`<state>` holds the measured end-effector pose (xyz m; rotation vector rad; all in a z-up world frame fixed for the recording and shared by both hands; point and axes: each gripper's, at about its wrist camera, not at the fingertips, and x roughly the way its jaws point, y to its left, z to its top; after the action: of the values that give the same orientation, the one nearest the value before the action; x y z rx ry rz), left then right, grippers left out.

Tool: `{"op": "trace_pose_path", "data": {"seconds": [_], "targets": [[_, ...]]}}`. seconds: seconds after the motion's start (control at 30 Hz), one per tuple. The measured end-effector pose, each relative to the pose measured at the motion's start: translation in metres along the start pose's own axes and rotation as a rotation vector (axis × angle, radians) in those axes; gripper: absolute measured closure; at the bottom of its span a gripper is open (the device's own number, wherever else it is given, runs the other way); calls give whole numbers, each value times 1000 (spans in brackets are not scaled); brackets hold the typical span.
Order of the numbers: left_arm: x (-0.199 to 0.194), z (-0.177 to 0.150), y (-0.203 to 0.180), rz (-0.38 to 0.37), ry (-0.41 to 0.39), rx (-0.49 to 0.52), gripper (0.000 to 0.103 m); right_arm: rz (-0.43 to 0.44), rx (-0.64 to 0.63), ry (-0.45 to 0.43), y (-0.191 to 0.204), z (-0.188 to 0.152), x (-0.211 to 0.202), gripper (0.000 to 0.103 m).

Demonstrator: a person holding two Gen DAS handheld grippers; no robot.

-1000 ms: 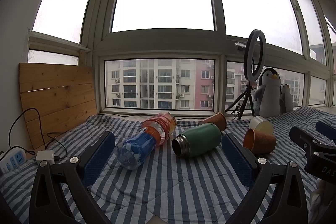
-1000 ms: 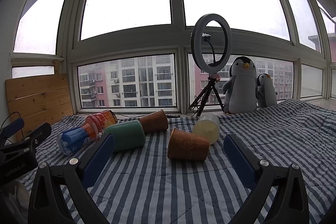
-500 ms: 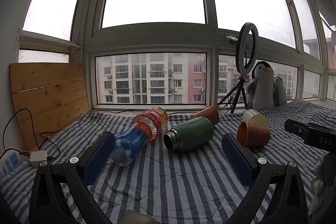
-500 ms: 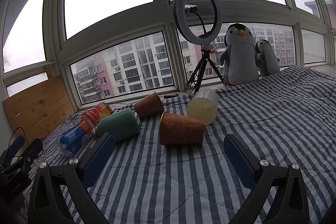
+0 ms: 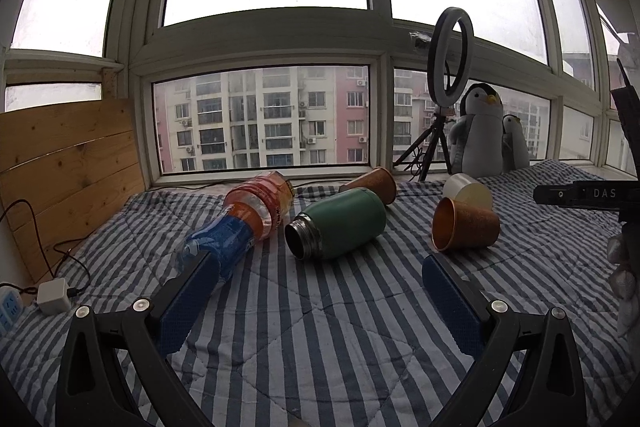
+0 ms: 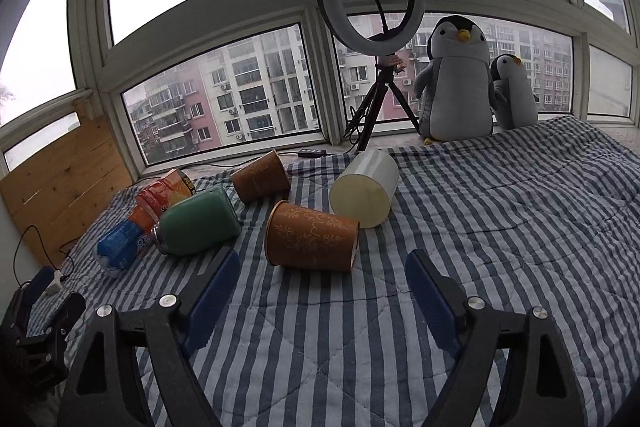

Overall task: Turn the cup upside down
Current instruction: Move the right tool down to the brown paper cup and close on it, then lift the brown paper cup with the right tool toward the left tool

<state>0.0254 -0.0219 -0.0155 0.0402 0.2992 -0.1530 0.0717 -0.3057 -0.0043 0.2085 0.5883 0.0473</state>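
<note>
Several cups lie on their sides on a striped blanket. A patterned brown paper cup (image 6: 312, 241) (image 5: 466, 229) lies nearest, its mouth to the left. A second brown cup (image 6: 260, 181) (image 5: 374, 183) lies behind it. A cream cup (image 6: 364, 189) (image 5: 468, 189) lies to the right. A green flask (image 6: 198, 227) (image 5: 336, 223) lies left. My right gripper (image 6: 320, 291) is open and empty, just short of the patterned cup. My left gripper (image 5: 320, 287) is open and empty, in front of the flask.
A blue and orange plastic bottle (image 5: 236, 231) (image 6: 136, 231) lies left of the flask. A ring light on a tripod (image 6: 370, 27) and two plush penguins (image 6: 458, 79) stand at the window. A wooden board (image 5: 68, 167) and a power strip with cables (image 5: 44, 293) are at the left.
Both grippers have moved forward toward the cups. The right one has tilted and come close to the patterned brown cup. Nothing on the blanket has moved.
</note>
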Motion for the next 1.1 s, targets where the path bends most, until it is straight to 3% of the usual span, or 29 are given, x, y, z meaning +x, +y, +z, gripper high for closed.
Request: {"op": "trace_pose_path", "data": {"seconds": [0.1, 0.23, 0.6, 0.87, 1.1], "targets": [[2, 3, 5, -20, 27, -17, 0, 49, 11, 122, -15, 11, 27, 57], [-1, 10, 19, -63, 95, -54, 0, 56, -4, 193, -21, 23, 57, 72], [-45, 37, 73, 9, 68, -82, 0, 120, 106, 261, -39, 51, 119, 74], [-52, 45, 68, -9, 72, -60, 0, 184, 189, 314, -48, 49, 142, 74], [-50, 43, 59, -24, 80, -41, 0, 258, 227, 435, -38, 34, 161, 74]]}}
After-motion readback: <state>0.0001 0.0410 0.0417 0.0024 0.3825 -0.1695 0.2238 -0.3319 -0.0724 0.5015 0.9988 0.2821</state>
